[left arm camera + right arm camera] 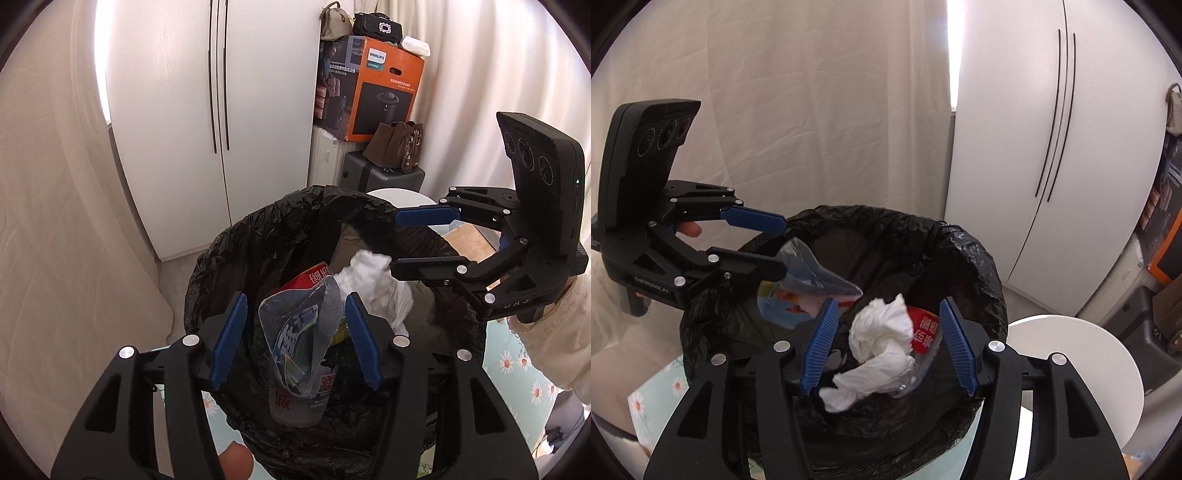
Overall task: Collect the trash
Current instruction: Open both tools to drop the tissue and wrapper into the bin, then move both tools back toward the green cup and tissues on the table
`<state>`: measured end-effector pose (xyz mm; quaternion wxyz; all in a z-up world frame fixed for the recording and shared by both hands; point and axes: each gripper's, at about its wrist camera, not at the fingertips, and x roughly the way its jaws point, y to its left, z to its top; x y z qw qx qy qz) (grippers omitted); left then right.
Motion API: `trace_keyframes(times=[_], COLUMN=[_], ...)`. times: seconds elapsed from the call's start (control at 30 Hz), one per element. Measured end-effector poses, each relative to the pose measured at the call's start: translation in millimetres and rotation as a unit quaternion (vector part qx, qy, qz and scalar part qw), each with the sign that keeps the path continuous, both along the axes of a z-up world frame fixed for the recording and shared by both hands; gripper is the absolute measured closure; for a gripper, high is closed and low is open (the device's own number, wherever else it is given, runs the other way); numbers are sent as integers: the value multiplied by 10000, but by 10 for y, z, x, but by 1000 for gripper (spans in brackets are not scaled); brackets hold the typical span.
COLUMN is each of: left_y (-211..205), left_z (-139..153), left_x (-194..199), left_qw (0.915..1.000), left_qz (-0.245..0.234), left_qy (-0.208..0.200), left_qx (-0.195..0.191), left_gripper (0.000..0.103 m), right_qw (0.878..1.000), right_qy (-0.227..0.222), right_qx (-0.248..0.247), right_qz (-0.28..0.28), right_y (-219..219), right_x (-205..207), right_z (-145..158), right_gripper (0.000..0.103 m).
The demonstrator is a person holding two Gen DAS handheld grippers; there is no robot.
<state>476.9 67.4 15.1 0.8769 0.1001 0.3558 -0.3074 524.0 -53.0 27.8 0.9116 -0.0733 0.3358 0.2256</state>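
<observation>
Both grippers, left [293,339] and right [890,345], gape over the black-lined bin [229,258], crushed cup [295,369] and tissue [882,347] released; drop looks done.

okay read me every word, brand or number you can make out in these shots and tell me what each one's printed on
"PHILIPS": white label on the orange box; its Chinese lines are too small to read.
"城" and a number starting "400": clear plastic cup; the QR code and the rest are unreadable.
"GenRobot.AI": body of the left gripper.
"D A S": body of the right gripper, partly hidden.
White Chinese characters: red wrapper in the bin, upside down, not legible.
</observation>
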Motion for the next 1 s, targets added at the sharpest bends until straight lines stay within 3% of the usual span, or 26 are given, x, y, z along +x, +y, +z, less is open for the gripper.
trace_keyframes(times=[0.1,0.17,0.23,0.57,0.77,1.0], left_y=[77,131,163,243,369,427], left_z=[-1,15,32,62,62,-152], left_x=[-55,-91,-145,-549,-815,-1079], left_qw=[9999,9999,9998,9981,9989,9998], left_qz=[46,117,205,494,382,109], left_qy=[6,-7,-14,-216,-208,9], left_qx=[-96,-110,-75,296,169,159], left_gripper=[28,23,10,6,6,6], right_qw=[9999,9996,9989,9980,9941,9840], right_qy=[-151,-216,-267,-170,-59,54], right_qx=[21,-13,-103,-200,-3,138], right_qz=[-54,-178,-358,-584,-1084,-1778], right_y=[-47,-72,-97,-123,-225,-314], right_x=[-90,-150,-224,-891,-1337,-1787], right_z=[66,104,144,285,236,41], right_gripper=[31,25,18,16,16,16])
